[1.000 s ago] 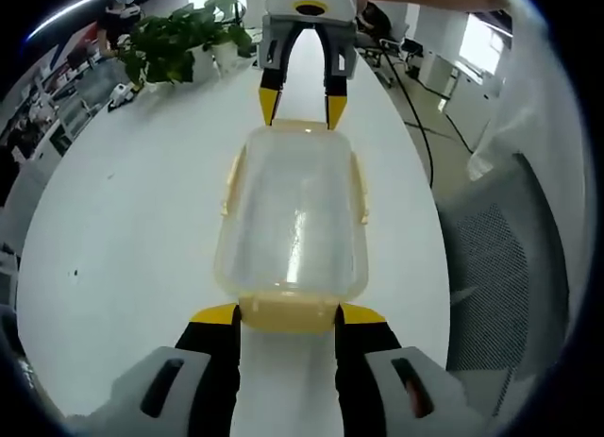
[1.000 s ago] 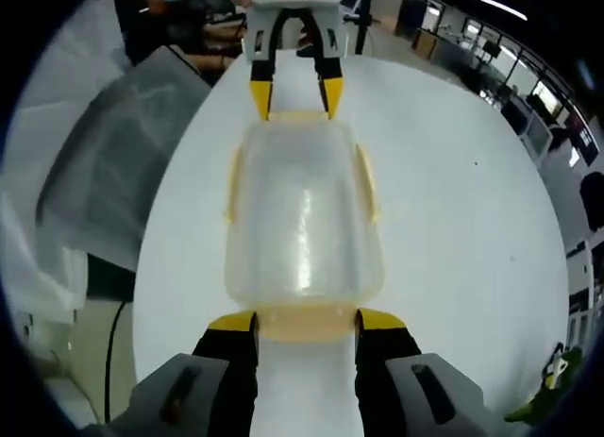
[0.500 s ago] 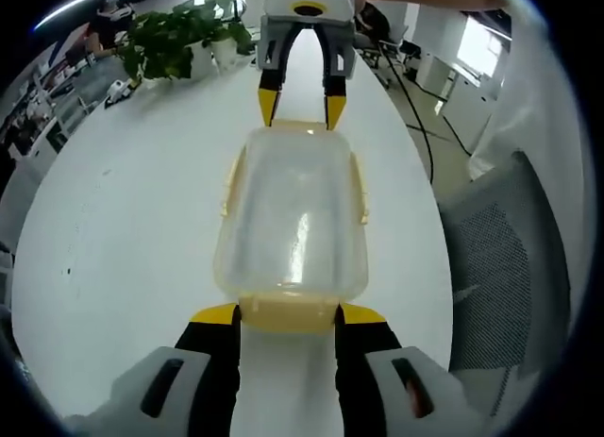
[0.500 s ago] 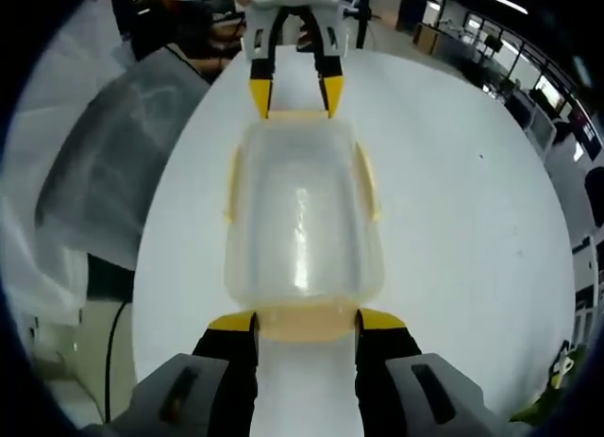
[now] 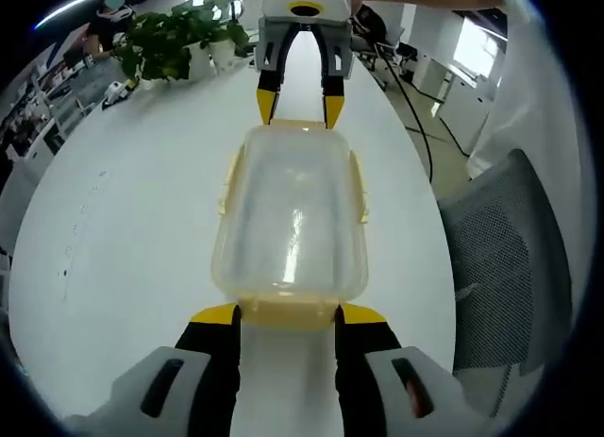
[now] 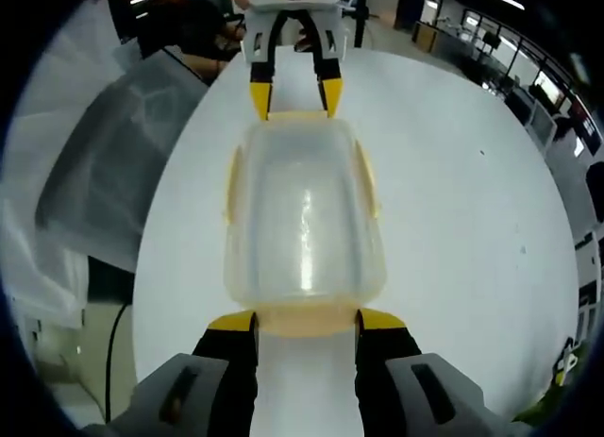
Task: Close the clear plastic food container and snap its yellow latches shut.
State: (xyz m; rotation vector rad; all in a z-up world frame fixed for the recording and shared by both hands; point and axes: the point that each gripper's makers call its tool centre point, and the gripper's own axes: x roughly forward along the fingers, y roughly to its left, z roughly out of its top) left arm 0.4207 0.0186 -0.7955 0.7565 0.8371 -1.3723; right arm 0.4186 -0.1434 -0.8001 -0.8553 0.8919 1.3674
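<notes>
- On the far left of the left gripper view, a potted plant [image 5: 175, 42] stands at the far edge of the white bench [image 5: 113, 229], well apart from the work.
- The clear plastic food container [image 5: 291, 220] lies on the bench along the middle of that view, lid on top, one short end toward each gripper.
- The left gripper [image 5: 287, 313] has its yellow-tipped fingers [image 5: 217, 315] parted, one on either side of the near end latch [image 5: 287, 311]; the tips sit right at the latch but I cannot tell whether they press it.
- At the far end of the container, the right gripper [image 5: 301, 105] also has its fingers spread, tips at the corners of that end; in the right gripper view it [image 6: 304, 321] straddles its own end latch [image 6: 304, 319] in the same manner.
- The side latches [image 5: 360, 187] lie along the long edges; whether they are snapped down or merely folded is too fine to judge here.
- To the right, a mesh chair [image 5: 500, 258] stands beside the bench.
- As for progress: the lid looks seated, so closing seems done. The end latches appear to be the step in hand, each gripper placed to push one down. My judgement is that the task is past its middle, with the latches yet to be confirmed shut.
</notes>
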